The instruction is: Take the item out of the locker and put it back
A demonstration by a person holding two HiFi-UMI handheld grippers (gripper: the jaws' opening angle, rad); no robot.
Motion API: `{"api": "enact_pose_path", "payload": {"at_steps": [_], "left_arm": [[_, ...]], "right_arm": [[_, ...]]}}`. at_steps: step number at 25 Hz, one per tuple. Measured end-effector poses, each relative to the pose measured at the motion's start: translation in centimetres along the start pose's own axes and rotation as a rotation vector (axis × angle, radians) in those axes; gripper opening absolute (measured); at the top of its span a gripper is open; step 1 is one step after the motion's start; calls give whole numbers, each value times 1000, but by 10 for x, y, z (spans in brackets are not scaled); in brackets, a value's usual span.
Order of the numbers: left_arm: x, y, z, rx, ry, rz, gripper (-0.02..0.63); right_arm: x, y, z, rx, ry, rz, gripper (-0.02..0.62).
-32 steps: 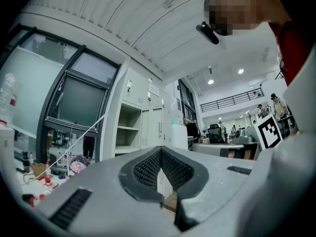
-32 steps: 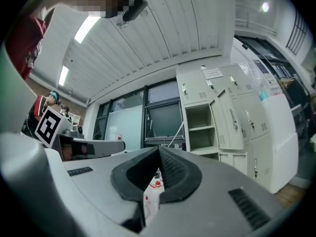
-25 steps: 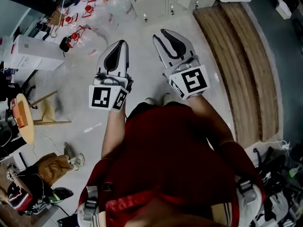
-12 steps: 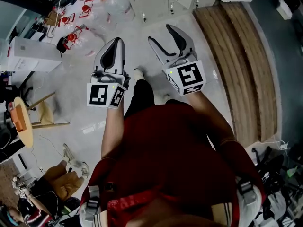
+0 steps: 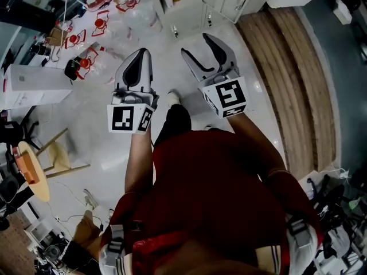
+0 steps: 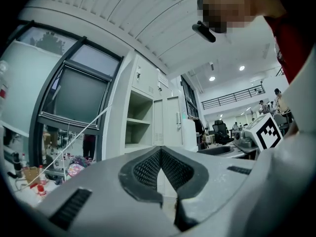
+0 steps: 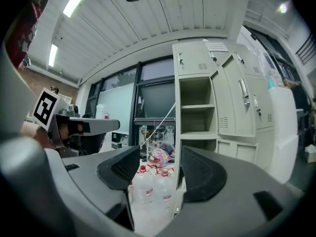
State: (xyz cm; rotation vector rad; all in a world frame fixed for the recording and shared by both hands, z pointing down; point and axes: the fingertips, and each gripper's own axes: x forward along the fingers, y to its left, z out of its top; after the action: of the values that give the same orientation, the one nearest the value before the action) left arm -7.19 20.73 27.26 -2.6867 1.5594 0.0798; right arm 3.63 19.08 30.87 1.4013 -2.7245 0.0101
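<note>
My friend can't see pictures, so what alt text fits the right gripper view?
The right gripper, its empty jaws just opened wide, points at a pale locker with one door open, shelves showing. Large water bottles stand on the floor beside it.

Ceiling strip lights burn white overhead, and the pale floor throws back a soft glare. Seen from above, the corners sink into gloom. Both gripper views bulge like fisheyes, black at the rim, bowing the locker; whatever sits nearest the lens looks soft.
</note>
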Motion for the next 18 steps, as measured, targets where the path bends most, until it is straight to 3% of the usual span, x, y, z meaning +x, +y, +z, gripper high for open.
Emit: {"api": "enact_pose_path", "payload": {"at_steps": [10, 18], "left_arm": [[75, 99, -16, -22, 16, -63, 6], [114, 151, -34, -31, 40, -126, 6]], "right_arm": [[122, -22, -7, 5, 49, -42, 242], [188, -35, -20, 34, 87, -97, 242]]}}
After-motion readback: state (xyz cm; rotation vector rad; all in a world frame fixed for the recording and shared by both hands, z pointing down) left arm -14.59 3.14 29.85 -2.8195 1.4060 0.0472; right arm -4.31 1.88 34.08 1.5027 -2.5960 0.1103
